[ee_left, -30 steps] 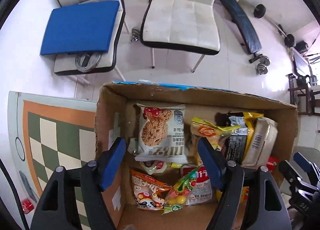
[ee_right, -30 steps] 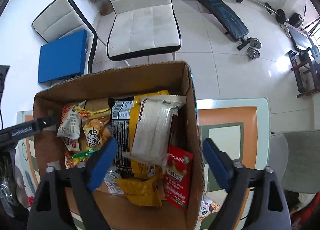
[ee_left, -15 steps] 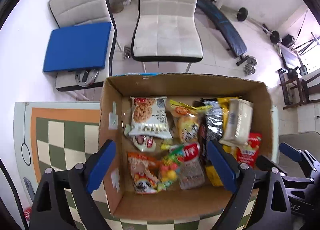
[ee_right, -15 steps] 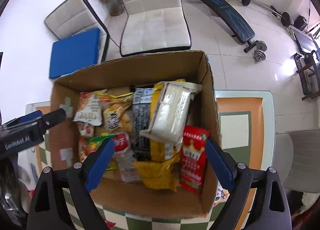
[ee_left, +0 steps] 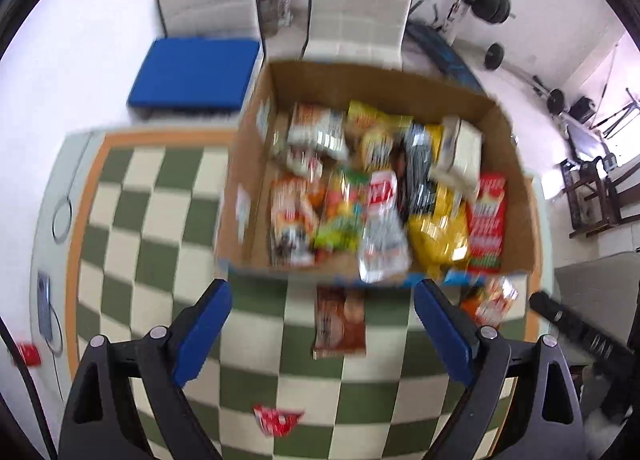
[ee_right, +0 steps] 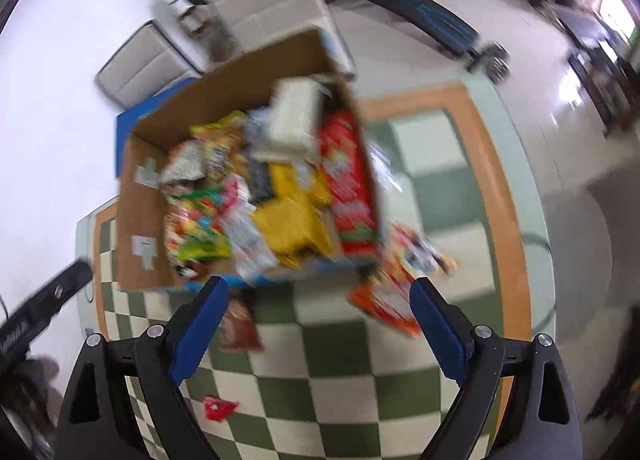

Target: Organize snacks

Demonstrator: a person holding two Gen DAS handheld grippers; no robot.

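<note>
Left wrist view: the left gripper [ee_left: 322,318], blue-padded, has just spread and hangs empty over the checkered tabletop [ee_left: 160,215]; crinkly snack packets fill the cardboard box [ee_left: 516,163]. A flat brown packet [ee_left: 340,320] lies just outside.

Right wrist view: the right gripper [ee_right: 318,314] is spread, empty; a small red packet [ee_right: 218,408] lies on the checks.

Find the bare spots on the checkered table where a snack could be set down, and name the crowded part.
Free: checkered table left of the cardboard box. Crowded: the packed box and the brown packet before it.
</note>
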